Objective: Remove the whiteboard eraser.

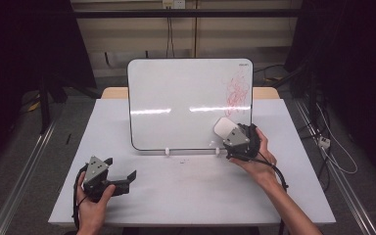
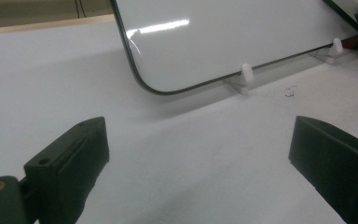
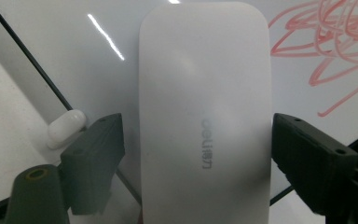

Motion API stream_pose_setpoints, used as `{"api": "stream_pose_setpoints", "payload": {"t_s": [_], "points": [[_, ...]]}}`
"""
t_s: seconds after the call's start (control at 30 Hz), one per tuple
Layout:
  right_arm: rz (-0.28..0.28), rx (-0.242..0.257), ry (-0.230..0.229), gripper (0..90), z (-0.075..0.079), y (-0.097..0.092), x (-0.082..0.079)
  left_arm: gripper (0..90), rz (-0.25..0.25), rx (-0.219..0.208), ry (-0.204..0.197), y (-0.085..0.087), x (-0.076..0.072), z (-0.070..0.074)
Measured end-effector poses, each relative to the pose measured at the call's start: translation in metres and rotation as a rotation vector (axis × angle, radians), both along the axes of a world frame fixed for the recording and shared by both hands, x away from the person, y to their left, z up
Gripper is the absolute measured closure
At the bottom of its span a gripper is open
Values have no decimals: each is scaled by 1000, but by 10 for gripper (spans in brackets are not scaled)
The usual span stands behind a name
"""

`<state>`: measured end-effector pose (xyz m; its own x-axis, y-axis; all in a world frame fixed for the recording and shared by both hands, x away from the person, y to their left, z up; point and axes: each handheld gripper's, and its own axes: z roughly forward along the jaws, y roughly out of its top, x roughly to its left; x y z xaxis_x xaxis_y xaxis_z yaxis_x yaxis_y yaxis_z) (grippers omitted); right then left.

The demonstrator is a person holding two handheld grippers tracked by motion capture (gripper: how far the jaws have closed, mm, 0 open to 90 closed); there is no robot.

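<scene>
Right gripper view: smooth white rounded eraser (image 3: pixel 205 121) between right hand-held gripper (image 3: pixel 198 154) jaws, grip unclear.

Eraser (image 3: pixel 205 121) bottom cut off by frame edge; tongs' contact with it unclear, perhaps touching.

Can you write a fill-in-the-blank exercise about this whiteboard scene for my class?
1. The scribble on the whiteboard is drawn in ___ ink.
2. The white eraser lies between the jaws of the ___ gripper.
3. The left gripper hovers over the table with its jaws ___.
4. The whiteboard stands on small ___ feet.

Missing words: red; right; open; white
</scene>
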<state>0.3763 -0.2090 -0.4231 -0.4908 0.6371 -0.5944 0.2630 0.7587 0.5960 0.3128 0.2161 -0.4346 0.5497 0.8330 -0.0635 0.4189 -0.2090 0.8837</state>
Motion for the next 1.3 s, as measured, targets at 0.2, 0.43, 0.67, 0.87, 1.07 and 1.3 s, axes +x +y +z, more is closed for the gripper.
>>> {"api": "stream_pose_setpoints", "payload": {"t_s": [0.2,0.43,0.67,0.87,1.07,1.3], "points": [[-2,-17,-6,291,-2,0,2,47,-1,3,-2,1,0,0],[-4,-24,0,313,0,-1,4,47,-1,6,2,1,1,0],[-4,27,23,316,2,-3,5,48,7,-3,1,1,1,0],[-4,121,66,316,6,-11,6,47,0,8,3,2,1,0],[-5,179,87,317,8,-18,7,47,6,-3,14,4,1,-2],[4,240,71,316,16,-20,-1,47,9,-11,19,6,2,-3]]}}
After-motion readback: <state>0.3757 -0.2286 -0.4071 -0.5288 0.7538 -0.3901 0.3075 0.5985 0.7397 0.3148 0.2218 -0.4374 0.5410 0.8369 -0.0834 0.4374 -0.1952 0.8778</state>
